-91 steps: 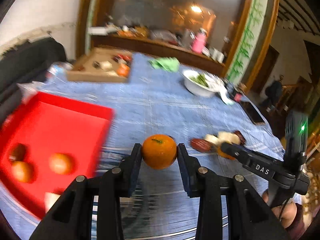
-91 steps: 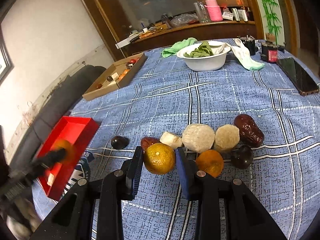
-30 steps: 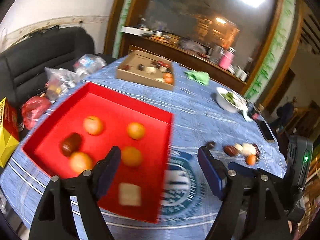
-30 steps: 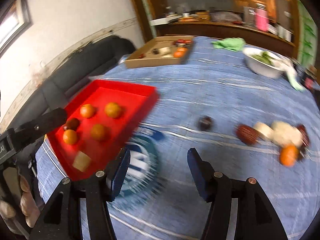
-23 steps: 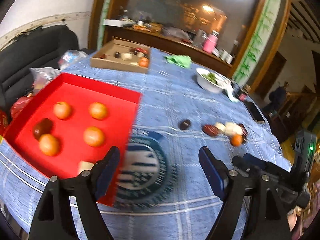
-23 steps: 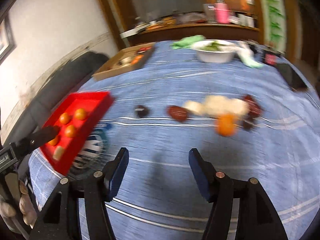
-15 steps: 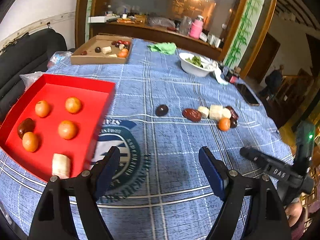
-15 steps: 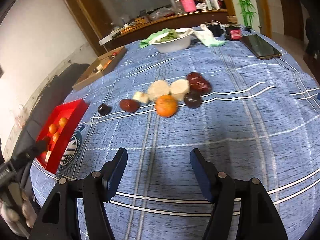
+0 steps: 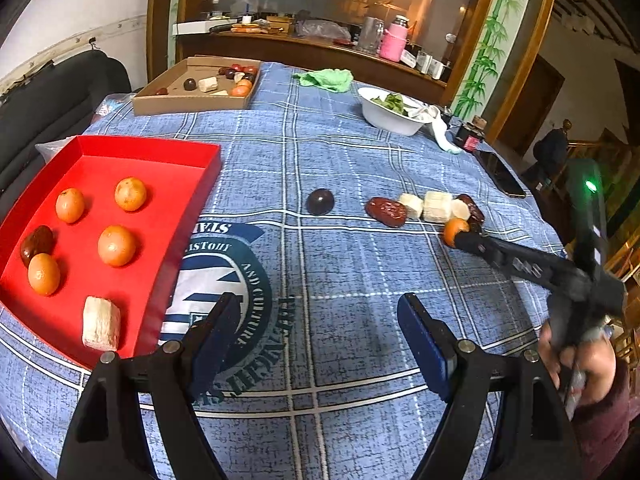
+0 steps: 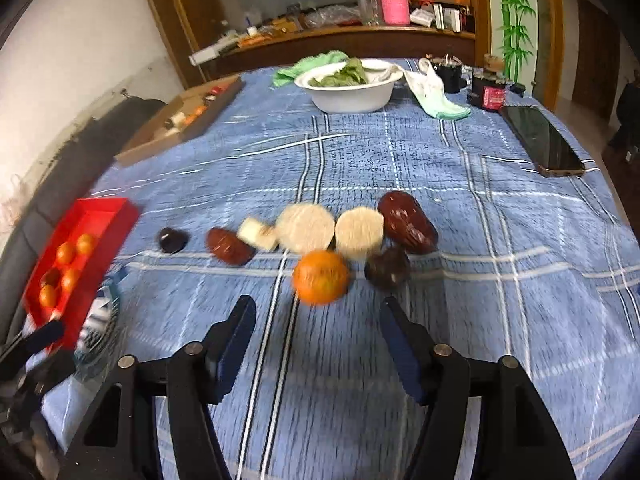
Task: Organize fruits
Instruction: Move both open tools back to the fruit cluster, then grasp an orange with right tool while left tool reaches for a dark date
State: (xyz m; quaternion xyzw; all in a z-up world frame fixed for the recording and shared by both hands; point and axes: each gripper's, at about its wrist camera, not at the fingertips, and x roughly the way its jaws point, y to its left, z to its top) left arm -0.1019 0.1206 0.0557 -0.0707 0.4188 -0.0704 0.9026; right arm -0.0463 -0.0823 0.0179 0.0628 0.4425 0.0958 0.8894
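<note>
A red tray [image 9: 160, 152] on the left of the blue tablecloth holds several oranges [image 9: 117, 245], a dark red date [image 9: 37, 242] and a pale cut chunk [image 9: 101, 323]. My left gripper [image 9: 320, 336] is open and empty over the cloth's printed logo, right of the tray. My right gripper [image 10: 318, 334] is open and empty, its tips just short of a loose orange [image 10: 320, 277]. Behind that orange lie pale round chunks [image 10: 306, 227], red dates [image 10: 406, 222] and dark round fruits [image 10: 173, 239]. The right gripper [image 9: 464, 236] also shows in the left wrist view, reaching that orange [image 9: 453, 230].
A cardboard box [image 9: 192, 100] of mixed fruit stands at the far left. A white bowl [image 10: 352, 90] of greens, a green cloth [image 10: 304, 65], jars [image 10: 486, 94] and a phone [image 10: 540, 140] lie at the far side. A dark sofa [image 9: 48, 100] borders the table's left.
Both grippers released their oranges into the red tray and opened. The left one backed off to the right of the tray. The right one swung back and closed in on the loose orange.
</note>
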